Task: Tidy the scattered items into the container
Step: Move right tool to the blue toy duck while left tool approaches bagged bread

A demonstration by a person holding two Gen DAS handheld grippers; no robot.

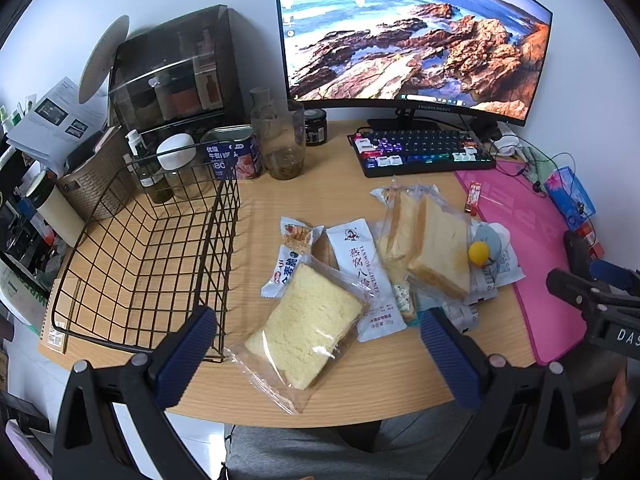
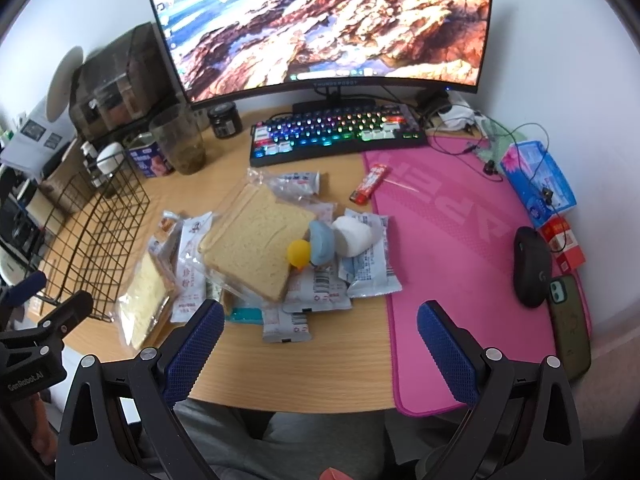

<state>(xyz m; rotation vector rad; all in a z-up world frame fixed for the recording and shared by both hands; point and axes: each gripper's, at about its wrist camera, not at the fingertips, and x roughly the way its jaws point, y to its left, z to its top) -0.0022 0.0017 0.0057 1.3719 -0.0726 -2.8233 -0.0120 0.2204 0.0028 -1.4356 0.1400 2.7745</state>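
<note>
A black wire basket (image 1: 152,256) stands empty at the desk's left; it also shows in the right wrist view (image 2: 96,236). Snack packets lie heaped mid-desk: a wrapped yellow cake (image 1: 308,328) nearest, a white sachet (image 1: 366,276), bagged bread slices (image 1: 436,248) (image 2: 252,240), a yellow ball (image 1: 480,253) (image 2: 299,253), a blue-grey piece (image 2: 322,240), a white marshmallow-like piece (image 2: 352,235) and grey-white packets (image 2: 368,272). My left gripper (image 1: 318,354) is open, hovering over the cake. My right gripper (image 2: 320,350) is open and empty above the desk's front edge, near the pile.
A monitor (image 1: 412,36), a lit keyboard (image 1: 424,152), a pink mat (image 2: 460,264) with a mouse (image 2: 532,268) and a phone (image 2: 570,324), a red stick packet (image 2: 370,184), a plastic cup (image 1: 284,148), a tin (image 1: 236,154) and a dark cabinet (image 1: 176,72) surround the pile.
</note>
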